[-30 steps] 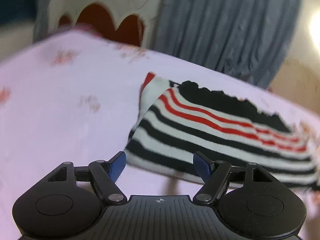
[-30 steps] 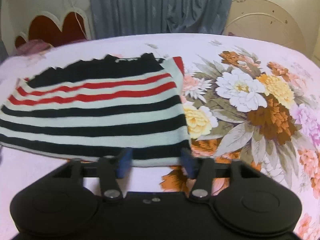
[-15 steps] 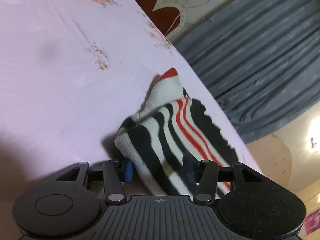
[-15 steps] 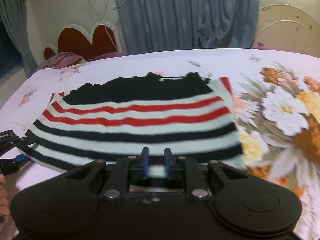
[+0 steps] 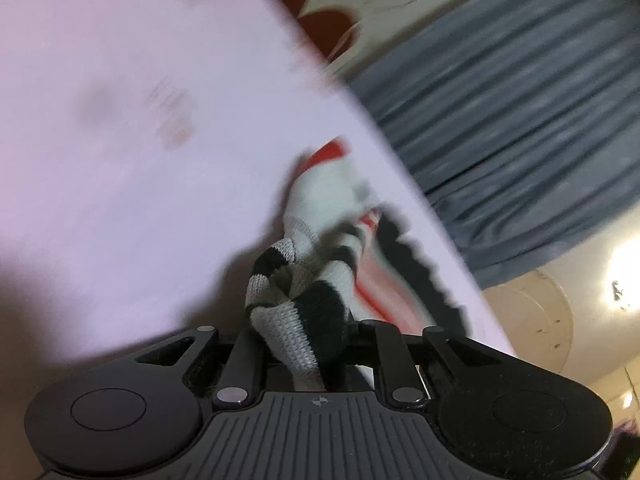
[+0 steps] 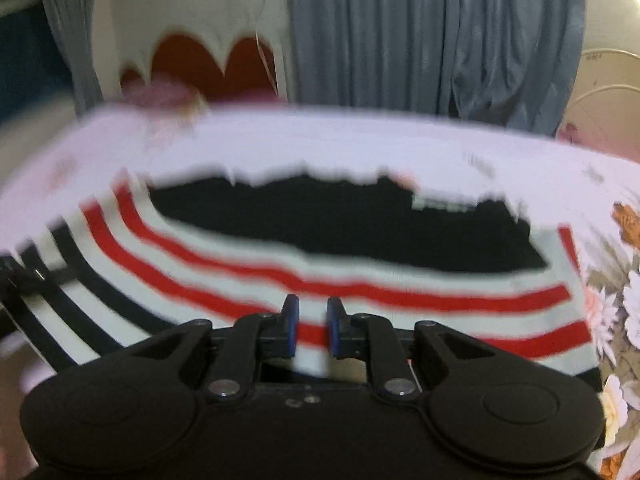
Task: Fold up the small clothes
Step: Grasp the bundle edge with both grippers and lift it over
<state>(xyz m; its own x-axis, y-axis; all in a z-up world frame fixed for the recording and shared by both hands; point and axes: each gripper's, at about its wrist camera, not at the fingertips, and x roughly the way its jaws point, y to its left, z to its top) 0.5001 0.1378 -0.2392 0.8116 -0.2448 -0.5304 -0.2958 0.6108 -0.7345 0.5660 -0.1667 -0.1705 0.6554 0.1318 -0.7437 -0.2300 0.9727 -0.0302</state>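
a striped knit sweater (image 6: 320,272) is spread on the floral bedsheet (image 6: 360,140), ahead of both grippers. a bunched corner of it (image 5: 300,312) is pinched between the closing fingers of the left gripper (image 5: 308,344). the near hem is clamped by the right gripper (image 6: 313,328), its blue fingers (image 6: 291,326) nearly together with white knit between them. beyond the fingers, a grey curtain (image 6: 420,32) hangs behind the bed.

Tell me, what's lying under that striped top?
A pale pink floral bedsheet shows around the striped top. Whatever lies directly beneath is covered by the knit.
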